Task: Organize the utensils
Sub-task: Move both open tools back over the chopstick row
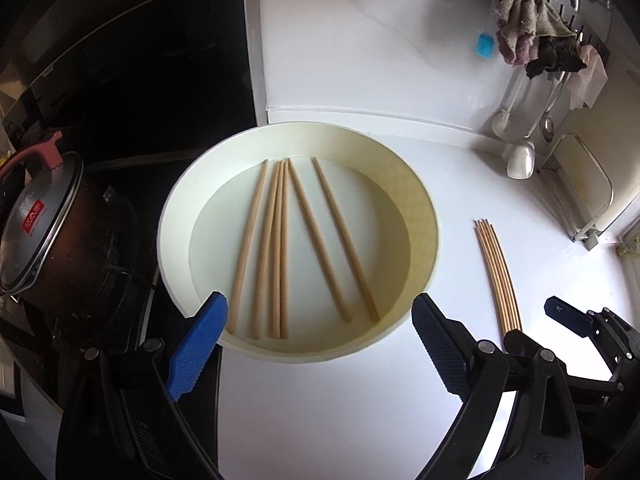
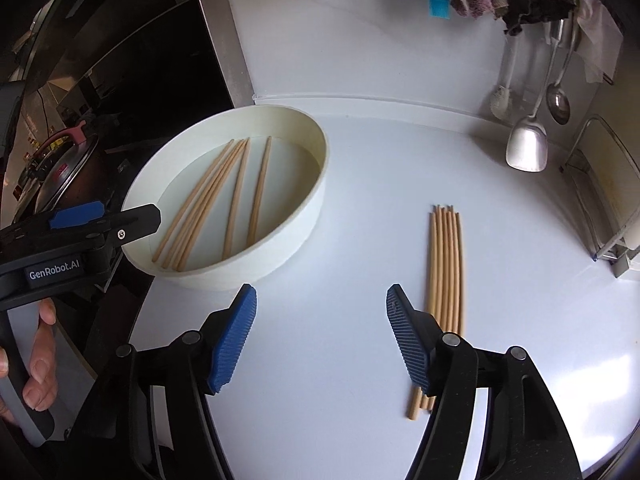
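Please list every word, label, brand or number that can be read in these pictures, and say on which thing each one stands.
"GenRobot.AI": white letters on the black body of the left gripper, right wrist view.
Red label on the pot lid: white characters, too small and blurred to read.
Blue tag on the wall: no readable text.
Nothing else bears text.

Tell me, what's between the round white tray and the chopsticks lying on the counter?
Nothing: only bare white counter separates tray and chopsticks, clearest in the right wrist view.
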Action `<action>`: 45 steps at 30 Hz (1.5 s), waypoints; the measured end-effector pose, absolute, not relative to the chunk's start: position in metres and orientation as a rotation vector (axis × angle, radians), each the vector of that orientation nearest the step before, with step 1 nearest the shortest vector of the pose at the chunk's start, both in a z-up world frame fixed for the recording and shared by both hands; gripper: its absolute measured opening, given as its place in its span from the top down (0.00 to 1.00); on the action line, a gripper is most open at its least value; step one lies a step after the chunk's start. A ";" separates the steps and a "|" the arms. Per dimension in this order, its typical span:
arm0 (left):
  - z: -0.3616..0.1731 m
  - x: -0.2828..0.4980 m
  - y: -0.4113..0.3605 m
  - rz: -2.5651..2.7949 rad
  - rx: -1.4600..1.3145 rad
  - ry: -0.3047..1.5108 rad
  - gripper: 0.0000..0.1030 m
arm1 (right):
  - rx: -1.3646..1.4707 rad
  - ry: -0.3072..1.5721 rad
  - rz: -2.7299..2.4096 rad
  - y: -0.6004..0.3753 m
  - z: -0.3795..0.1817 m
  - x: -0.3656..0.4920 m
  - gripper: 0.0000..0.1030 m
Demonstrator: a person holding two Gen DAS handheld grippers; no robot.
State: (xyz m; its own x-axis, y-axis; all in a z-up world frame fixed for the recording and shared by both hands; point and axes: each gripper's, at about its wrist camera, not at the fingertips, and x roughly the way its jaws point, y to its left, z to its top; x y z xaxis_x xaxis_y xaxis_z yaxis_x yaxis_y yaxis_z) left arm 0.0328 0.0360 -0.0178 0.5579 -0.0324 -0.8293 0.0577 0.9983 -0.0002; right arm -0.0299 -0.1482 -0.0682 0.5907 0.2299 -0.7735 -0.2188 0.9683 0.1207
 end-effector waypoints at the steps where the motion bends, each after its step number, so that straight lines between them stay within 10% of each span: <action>1: -0.019 0.030 0.030 -0.062 0.027 0.977 0.09 | 0.017 0.903 0.255 -0.156 -0.070 -0.033 0.36; 45: -0.108 0.008 -0.089 -0.085 0.022 0.920 0.08 | -0.022 0.883 0.045 -0.280 -0.176 0.000 0.33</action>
State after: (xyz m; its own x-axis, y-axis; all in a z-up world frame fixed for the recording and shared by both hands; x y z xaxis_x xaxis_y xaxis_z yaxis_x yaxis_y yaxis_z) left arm 0.0077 -0.0892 -0.1081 0.6028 -0.0637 -0.7953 0.0827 0.9964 -0.0170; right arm 0.0004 -0.2799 -0.1764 0.6343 0.0304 -0.7725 -0.0482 0.9988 -0.0003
